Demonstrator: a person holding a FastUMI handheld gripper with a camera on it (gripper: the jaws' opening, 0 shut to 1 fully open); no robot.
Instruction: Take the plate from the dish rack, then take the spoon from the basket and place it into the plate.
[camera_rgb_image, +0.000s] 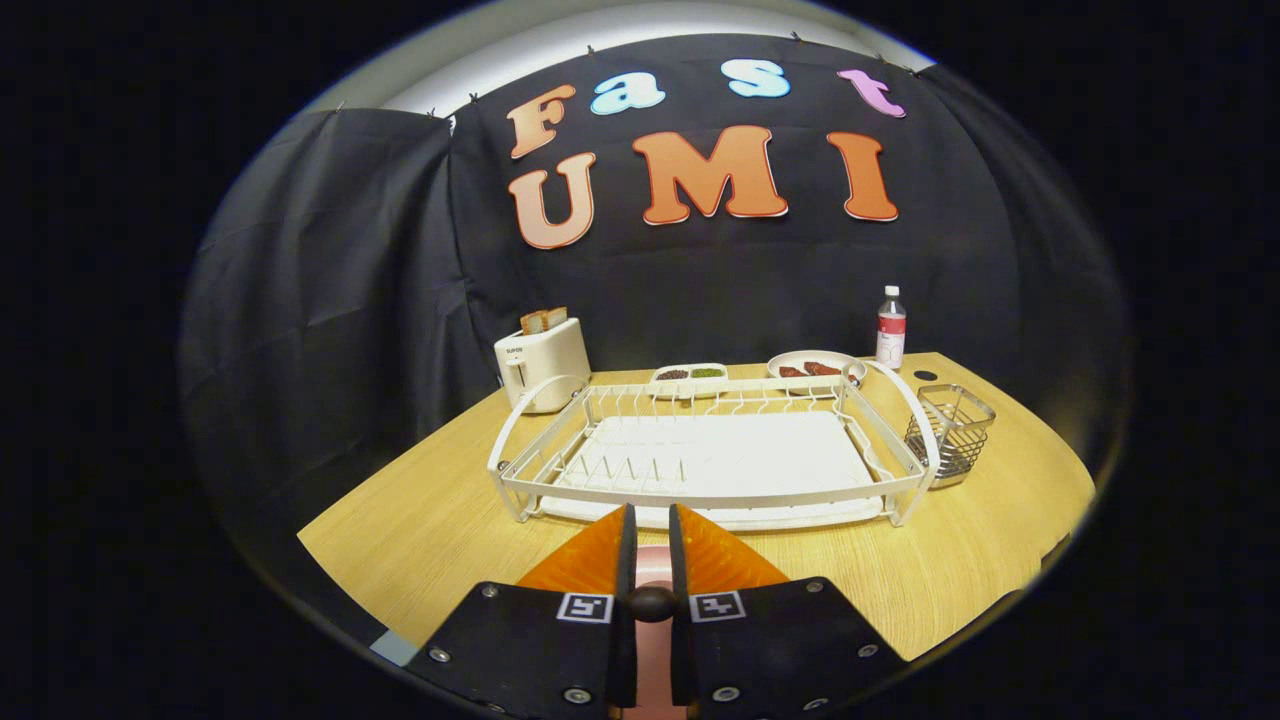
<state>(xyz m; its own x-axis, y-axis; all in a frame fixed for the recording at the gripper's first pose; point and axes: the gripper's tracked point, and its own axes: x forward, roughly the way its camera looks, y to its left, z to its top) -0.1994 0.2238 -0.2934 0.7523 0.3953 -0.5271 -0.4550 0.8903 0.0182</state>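
My gripper (652, 520) hovers low over the wooden table (430, 520), just in front of the white dish rack (700, 455). Its fingers stand almost together, with only a narrow slit between them. In that slit I see a pink surface (653, 565) with a rounded far end and a small dark knob (653, 603). I cannot tell whether this is the plate or the spoon, or whether the fingers press on it. No plate stands in the rack's slots. To the right of the rack is the wire basket (950, 432), and I make out no spoon in it.
Behind the rack are a white toaster (541, 365) with bread, a small two-part dish (690, 375), a plate of food (815, 366) and a bottle (891, 327). The table's edges fall away to my left and right.
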